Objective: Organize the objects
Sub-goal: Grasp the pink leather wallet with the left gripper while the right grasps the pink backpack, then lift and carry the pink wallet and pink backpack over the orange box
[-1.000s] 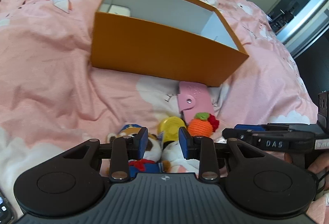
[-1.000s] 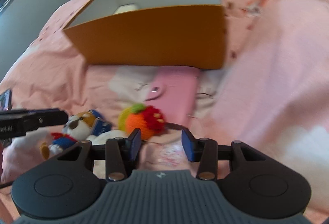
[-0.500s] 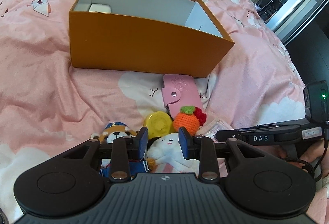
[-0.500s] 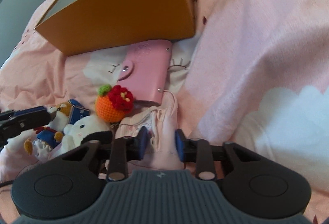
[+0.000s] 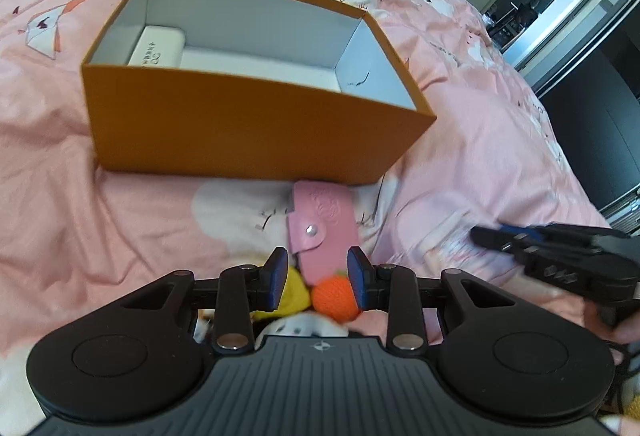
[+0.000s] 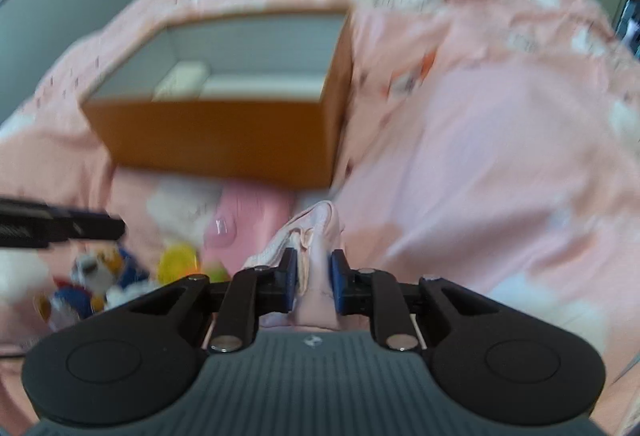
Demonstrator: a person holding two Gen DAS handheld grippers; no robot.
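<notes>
**One item packed, one in the grip, several waiting**

Two handheld grippers are working over a pink quilt [image 5: 80, 196] printed with clouds. An open orange cardboard box [image 5: 248, 128], rectangular with a pale grey lining, is sitting on the quilt as the landmark. Inside it, against its far left corner, a flat white case [image 5: 158, 52] is already lying; the remainder of the box floor looks bare.

The right gripper [image 6: 313, 278] is pinching a soft, crumpled pale pink cloth [image 6: 310, 236] between nearly closed fingers, holding it just in front of the box's near wall, apparently on its way in. That view is blurred.

The left gripper [image 5: 316, 282] is hovering with fingers spread and empty, in front of the box.

Waiting on the quilt: a smooth pink snap wallet [image 5: 322, 232] touching the box's near wall, then nearer the camera a knitted orange ball [image 5: 334, 296], something yellow [image 5: 294, 294], and a plush animal in blue [image 6: 96, 268]. Judging by this, most of the sorting is remaining.
</notes>
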